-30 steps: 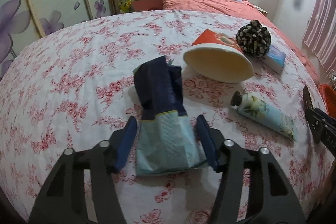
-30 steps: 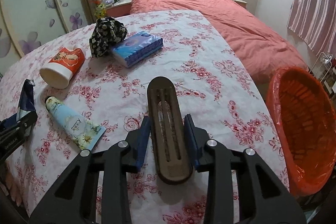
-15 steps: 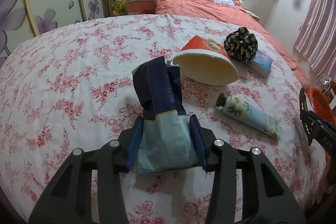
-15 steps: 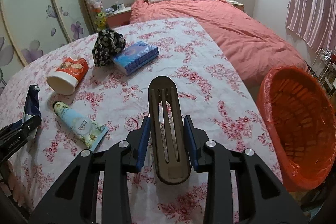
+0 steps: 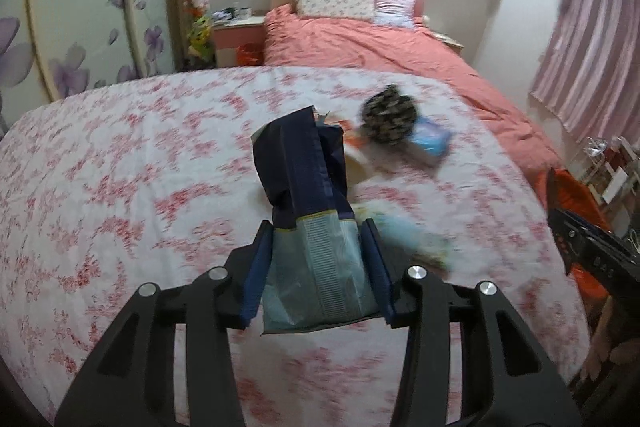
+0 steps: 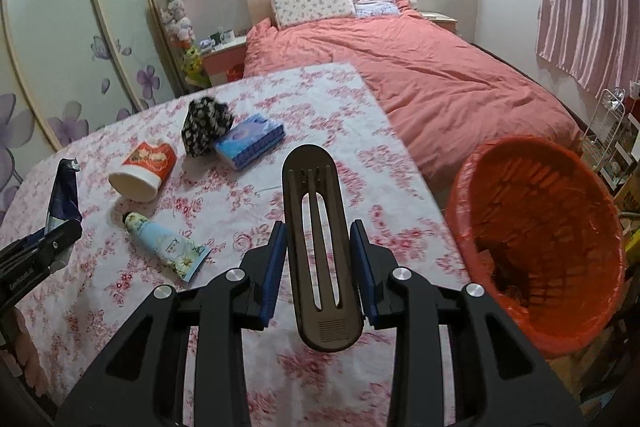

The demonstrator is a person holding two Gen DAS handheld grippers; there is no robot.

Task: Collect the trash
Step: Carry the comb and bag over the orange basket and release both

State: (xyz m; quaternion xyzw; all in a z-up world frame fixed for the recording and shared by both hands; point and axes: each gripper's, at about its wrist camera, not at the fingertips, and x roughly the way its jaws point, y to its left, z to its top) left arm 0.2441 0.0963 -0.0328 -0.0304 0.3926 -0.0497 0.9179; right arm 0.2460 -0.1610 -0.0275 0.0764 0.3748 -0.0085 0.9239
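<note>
- Desk (image 6: pixel 312 99) under its flowered cloth carries everything; the orange bin (image 6: pixel 536 239) waits just off its right edge, below the top.
- Left gripper (image 5: pixel 318 267) is closed on a blue snack bag (image 5: pixel 308 211), lifted above the desk middle. It's light, crinkly and soft, so the pinch across its lower half suits.
- Right gripper (image 6: pixel 320 263) clamps a brown comb-like clip (image 6: pixel 316 243), stiff and smooth, near the right edge. A grip mid-body looks secure.
</note>
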